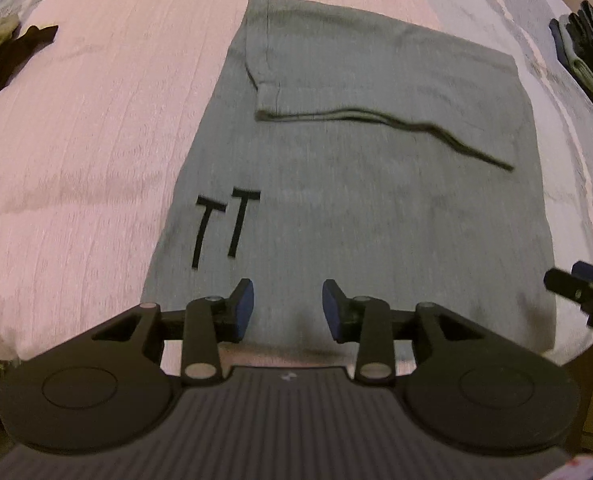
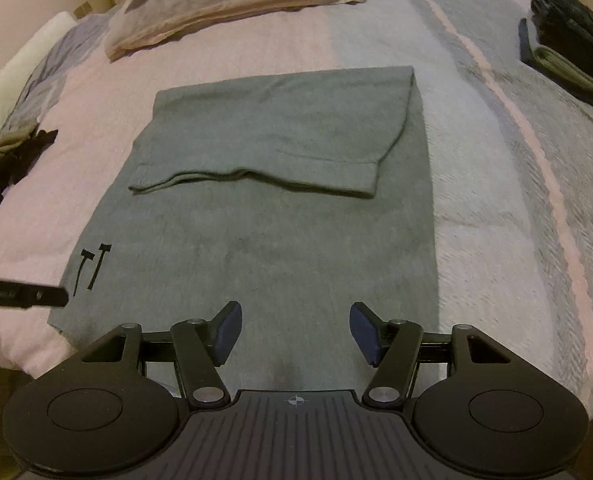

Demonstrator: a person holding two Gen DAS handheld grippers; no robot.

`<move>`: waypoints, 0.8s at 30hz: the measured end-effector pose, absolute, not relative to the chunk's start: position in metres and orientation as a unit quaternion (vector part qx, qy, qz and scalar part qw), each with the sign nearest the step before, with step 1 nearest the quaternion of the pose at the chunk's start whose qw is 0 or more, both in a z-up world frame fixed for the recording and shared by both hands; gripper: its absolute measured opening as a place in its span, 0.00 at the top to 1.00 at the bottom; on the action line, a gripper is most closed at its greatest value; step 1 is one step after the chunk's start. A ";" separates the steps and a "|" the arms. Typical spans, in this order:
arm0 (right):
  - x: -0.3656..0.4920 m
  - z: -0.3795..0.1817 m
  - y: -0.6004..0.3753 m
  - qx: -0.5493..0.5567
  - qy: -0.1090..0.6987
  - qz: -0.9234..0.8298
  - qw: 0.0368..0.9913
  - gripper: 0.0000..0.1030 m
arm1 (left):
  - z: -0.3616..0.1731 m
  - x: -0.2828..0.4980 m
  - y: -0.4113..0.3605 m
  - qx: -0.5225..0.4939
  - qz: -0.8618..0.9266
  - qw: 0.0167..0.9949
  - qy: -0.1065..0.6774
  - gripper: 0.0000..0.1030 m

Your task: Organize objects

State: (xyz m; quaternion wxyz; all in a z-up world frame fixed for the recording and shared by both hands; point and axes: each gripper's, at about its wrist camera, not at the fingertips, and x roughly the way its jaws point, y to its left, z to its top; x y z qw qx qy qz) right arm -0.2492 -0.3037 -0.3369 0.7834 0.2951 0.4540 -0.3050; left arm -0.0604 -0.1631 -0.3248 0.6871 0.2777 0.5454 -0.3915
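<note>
A grey garment [image 1: 356, 200] with two black T marks [image 1: 224, 224] lies flat on the bed, its far part folded over toward me into a flap [image 1: 376, 80]. My left gripper [image 1: 288, 308] hovers above the garment's near edge, open, nothing between its blue pads. In the right wrist view the same grey garment [image 2: 276, 220] spreads ahead, the T marks [image 2: 90, 266] at its near left corner. My right gripper [image 2: 294, 330] is open and holds nothing above the near edge. The other gripper's tip shows at each view's side.
The bed has a pink and grey striped cover [image 2: 496, 200]. A stack of dark folded clothes [image 2: 568, 48] sits at the right. Dark and olive clothes [image 2: 8, 152] lie at the left edge. Pillows and a folded beige blanket [image 2: 224, 4] lie at the head.
</note>
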 end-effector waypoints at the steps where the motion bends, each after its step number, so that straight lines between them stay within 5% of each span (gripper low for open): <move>1: -0.253 -0.336 -0.306 0.295 0.451 -0.307 0.784 0.45 | -0.324 -0.061 -0.160 0.276 -0.399 0.689 0.539 0.68; 7: -0.272 -0.344 -0.360 0.285 0.420 -0.330 0.796 0.45 | -0.330 -0.021 -0.167 0.256 -0.446 0.700 0.496 0.69; 12: -0.245 -0.343 -0.417 0.216 0.393 -0.311 0.838 0.74 | -0.337 0.036 -0.223 0.275 -0.504 0.703 0.420 0.71; 24: -0.089 -0.436 -0.541 0.125 0.387 -0.317 0.857 0.78 | -0.422 0.090 -0.419 0.284 -0.612 0.669 0.313 0.72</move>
